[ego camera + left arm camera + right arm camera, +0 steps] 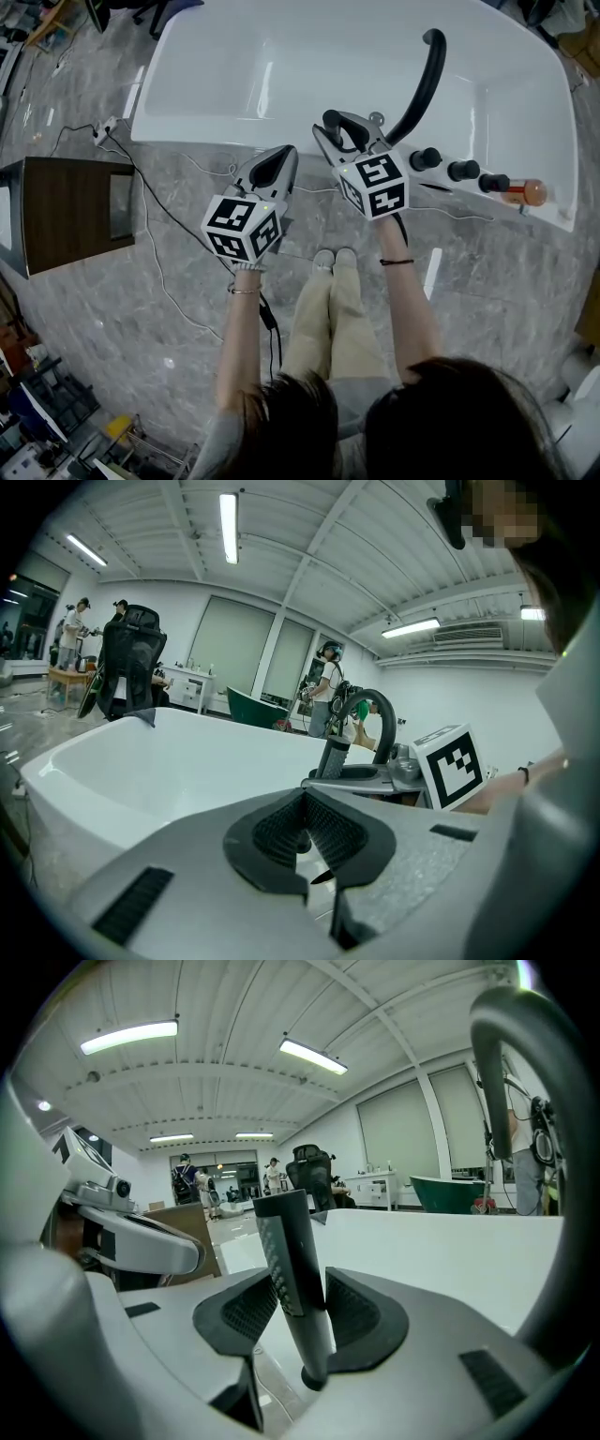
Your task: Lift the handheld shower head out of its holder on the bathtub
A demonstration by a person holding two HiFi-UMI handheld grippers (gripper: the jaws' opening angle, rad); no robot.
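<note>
1. The person stands at the long near rim of the white bathtub [216,131] with both bare forearms stretched forward. There is a band on each wrist, and each hand sits behind its marker cube.
2. The right gripper [345,127] points at the rim and a little downward, just left of the arched black spout [424,80]. Its fingers stand wide apart with the shower head [295,1279] between them.
3. The shower head sits in its holder [312,1379] on the tub rim, nearly upright with a slight lean. The right gripper view shows a dark ribbed pad close on either side of the handle, with no clear clamping.
4. The left gripper [284,155] hangs beside the right one and apart from it, just short of the rim, also tilted slightly down. Its own view shows the fingers brought together at the tips with nothing between them.
5. Only the head view shows three black knobs [462,170] in a row right of the spout and an orange bottle [525,192] past them. It also shows a dark wooden cabinet [70,211] and a cable [155,248] on the grey stone floor.
6. Only the gripper views show the room beyond the tub: ceiling strip lights, a black office chair [131,663] and people standing far off. The left gripper view also shows the shower head from the side, in front of the spout
</note>
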